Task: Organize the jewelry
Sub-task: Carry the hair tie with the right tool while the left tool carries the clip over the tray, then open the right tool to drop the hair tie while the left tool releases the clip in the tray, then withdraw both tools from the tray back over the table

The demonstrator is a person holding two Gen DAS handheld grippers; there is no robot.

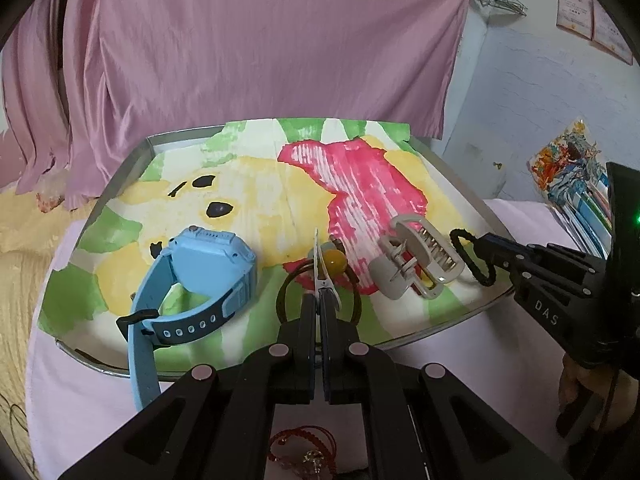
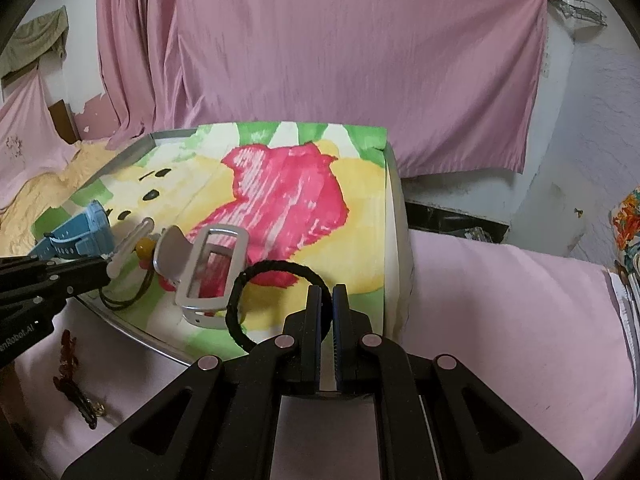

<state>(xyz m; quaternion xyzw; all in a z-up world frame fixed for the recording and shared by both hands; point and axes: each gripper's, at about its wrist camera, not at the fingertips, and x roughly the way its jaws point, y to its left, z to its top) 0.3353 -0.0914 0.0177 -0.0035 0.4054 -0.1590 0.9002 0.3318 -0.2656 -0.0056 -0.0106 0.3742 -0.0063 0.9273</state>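
Observation:
A metal tray (image 1: 132, 168) lined with a bright cartoon cloth holds the jewelry. My left gripper (image 1: 320, 300) is shut on a thin white hair clip (image 1: 318, 256), low over the tray's near edge. Right behind the clip lies a brown hair tie with a yellow bead (image 1: 335, 262). A blue smartwatch (image 1: 208, 268) lies to the left and a beige claw clip (image 1: 416, 260) to the right. My right gripper (image 2: 326, 292) is shut on a black hair tie (image 2: 276, 266), which hangs over the tray's front right part beside the claw clip (image 2: 208, 276).
The tray sits on a pink sheet. A red cord bracelet (image 1: 304, 444) lies on the sheet in front of the tray, under my left gripper. A pink curtain hangs behind. Colourful booklets (image 1: 576, 176) are stacked at the far right.

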